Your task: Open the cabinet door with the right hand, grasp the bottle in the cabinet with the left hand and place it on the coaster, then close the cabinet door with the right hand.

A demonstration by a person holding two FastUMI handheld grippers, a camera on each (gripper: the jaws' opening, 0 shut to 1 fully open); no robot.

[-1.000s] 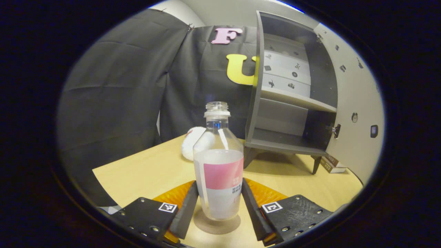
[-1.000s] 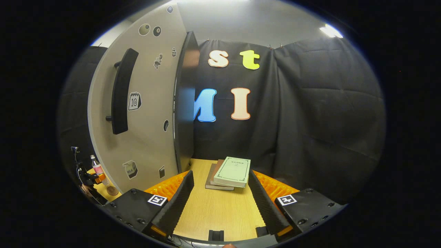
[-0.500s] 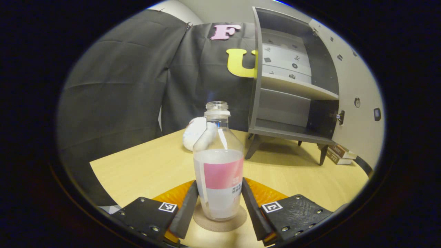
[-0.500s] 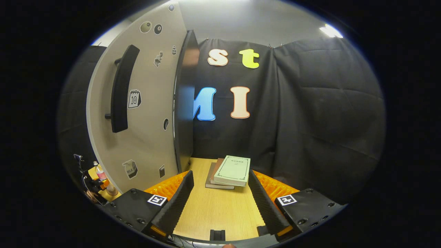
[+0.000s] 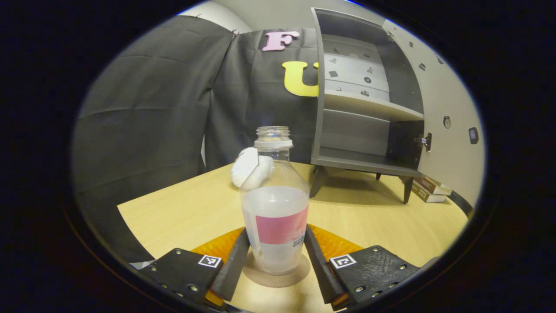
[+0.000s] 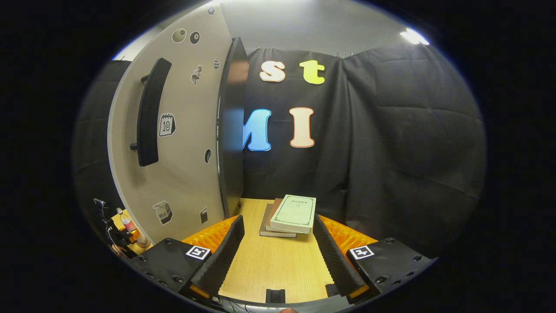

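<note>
The left gripper view sits low over the surface (image 5: 182, 208), facing the open cabinet (image 5: 365, 121). The right gripper view faces the door's (image 6: 182, 143) outer side close beside its tongs; both share that door.

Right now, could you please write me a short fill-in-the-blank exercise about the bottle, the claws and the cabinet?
1. The bottle stands on the ____ between the fingers of the left claw.
2. The cabinet door is ____.
3. The bottle has no ____ on its neck.
4. Ahead of the right claw, a stack of ____ lies on the table.

Missing words: coaster; open; cap; books
</note>
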